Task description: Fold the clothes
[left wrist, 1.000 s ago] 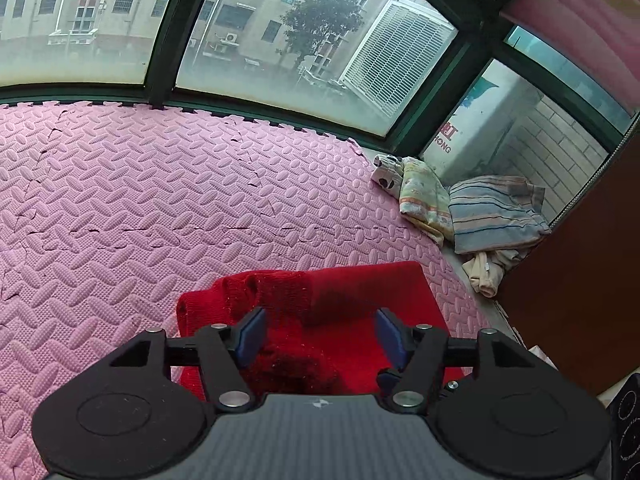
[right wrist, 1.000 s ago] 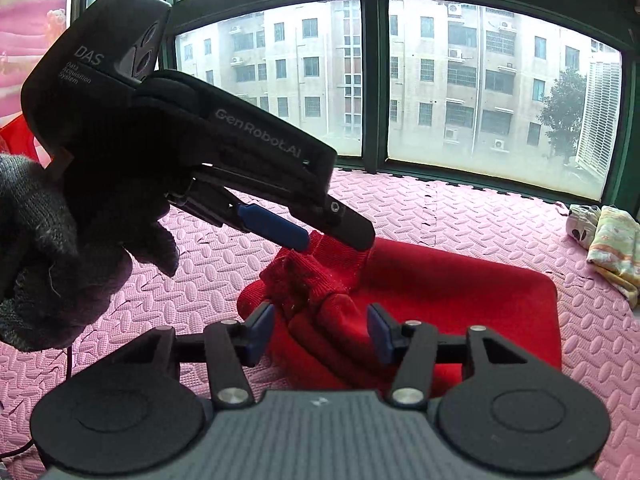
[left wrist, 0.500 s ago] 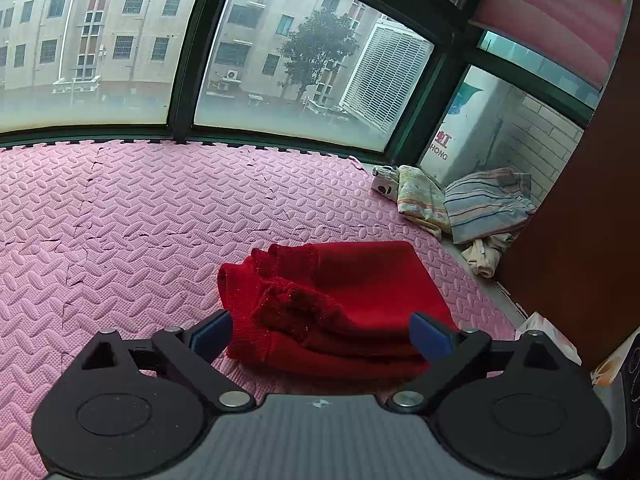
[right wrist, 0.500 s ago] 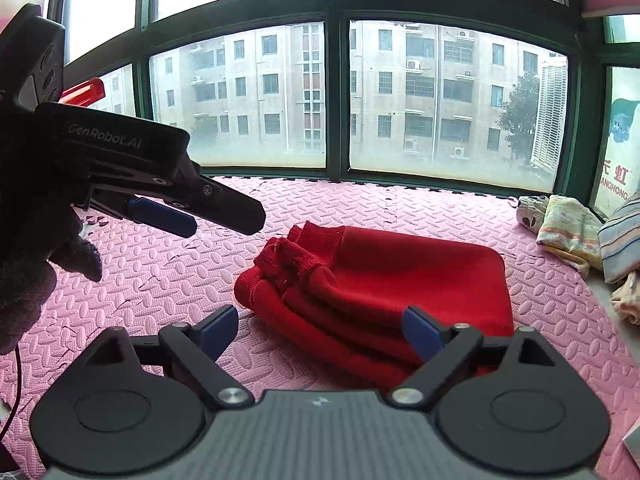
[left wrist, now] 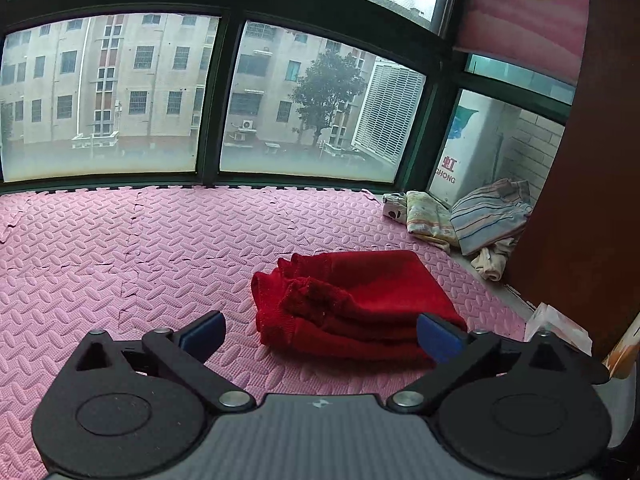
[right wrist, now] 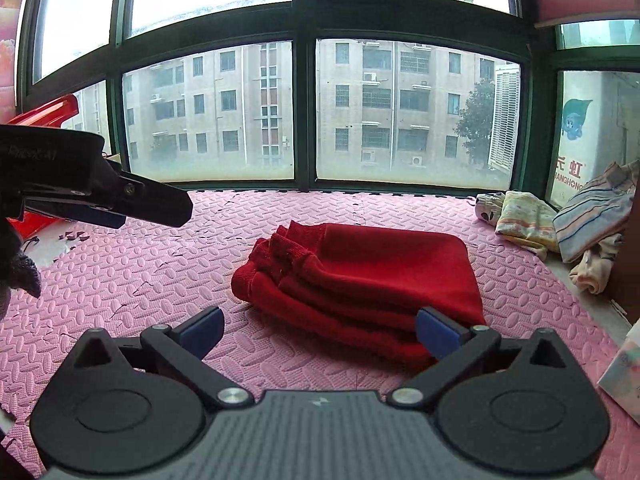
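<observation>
A folded red knit garment (left wrist: 352, 304) lies on the pink foam mat (left wrist: 140, 264), its ribbed cuffs bunched at the left end. It also shows in the right wrist view (right wrist: 368, 276). My left gripper (left wrist: 320, 334) is open and empty, held back from the garment's near edge. My right gripper (right wrist: 318, 330) is open and empty, also short of the garment. The left gripper appears from the side in the right wrist view (right wrist: 132, 204), above the mat to the garment's left.
A pile of striped and patterned clothes (left wrist: 464, 220) lies in the far right corner, also in the right wrist view (right wrist: 560, 224). Large windows (right wrist: 304, 112) run along the mat's far edge. A brown cabinet side (left wrist: 592, 200) stands at the right. A red object (right wrist: 44, 120) sits far left.
Both grippers have opened wide, let go of the red garment and pulled back and up from it. The garment now lies folded on the mat.
</observation>
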Motion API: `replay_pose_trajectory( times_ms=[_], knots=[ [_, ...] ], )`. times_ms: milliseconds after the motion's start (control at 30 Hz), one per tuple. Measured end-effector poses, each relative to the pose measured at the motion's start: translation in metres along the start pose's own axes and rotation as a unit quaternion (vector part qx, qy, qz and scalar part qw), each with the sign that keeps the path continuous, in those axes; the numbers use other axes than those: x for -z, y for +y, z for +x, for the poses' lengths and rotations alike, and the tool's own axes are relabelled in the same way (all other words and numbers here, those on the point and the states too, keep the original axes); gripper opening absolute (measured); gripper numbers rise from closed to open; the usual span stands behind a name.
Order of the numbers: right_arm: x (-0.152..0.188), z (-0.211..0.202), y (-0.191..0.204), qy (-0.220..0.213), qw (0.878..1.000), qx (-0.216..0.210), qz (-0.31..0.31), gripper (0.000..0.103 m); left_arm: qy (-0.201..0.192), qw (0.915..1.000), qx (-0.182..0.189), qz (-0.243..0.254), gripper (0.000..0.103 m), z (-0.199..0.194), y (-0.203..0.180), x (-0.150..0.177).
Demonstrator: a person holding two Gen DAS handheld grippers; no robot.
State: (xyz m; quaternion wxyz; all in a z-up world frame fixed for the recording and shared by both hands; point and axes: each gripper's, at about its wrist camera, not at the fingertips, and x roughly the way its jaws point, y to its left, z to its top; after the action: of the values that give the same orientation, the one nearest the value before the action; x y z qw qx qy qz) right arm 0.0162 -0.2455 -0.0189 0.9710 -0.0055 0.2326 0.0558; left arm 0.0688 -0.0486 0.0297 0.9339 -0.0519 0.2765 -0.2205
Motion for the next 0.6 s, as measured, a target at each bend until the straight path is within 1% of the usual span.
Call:
replay_pose_trajectory(
  times_ms=[33, 133, 267, 600],
  knots=[
    [0.001, -0.002, 0.000, -0.001, 1.000, 0.003, 0.001, 0.103, -0.005, 1.0000, -0.001, 0.001, 0.103, -0.003, 0.000, 0.002],
    [0.003, -0.006, 0.000, -0.002, 1.000, 0.015, 0.010, 0.103, 0.008, 0.9999, -0.001, -0.007, 0.103, -0.005, 0.000, 0.007],
    [0.008, -0.012, -0.001, -0.007, 0.999, 0.026, 0.029, 0.103, 0.024, 0.9996, -0.013, -0.011, 0.103, -0.006, -0.001, 0.015],
    [0.018, -0.017, -0.001, 0.018, 0.998, 0.038, 0.044, 0.103, 0.044, 0.9987, -0.023, 0.012, 0.103, -0.015, -0.012, 0.032]
  ],
)
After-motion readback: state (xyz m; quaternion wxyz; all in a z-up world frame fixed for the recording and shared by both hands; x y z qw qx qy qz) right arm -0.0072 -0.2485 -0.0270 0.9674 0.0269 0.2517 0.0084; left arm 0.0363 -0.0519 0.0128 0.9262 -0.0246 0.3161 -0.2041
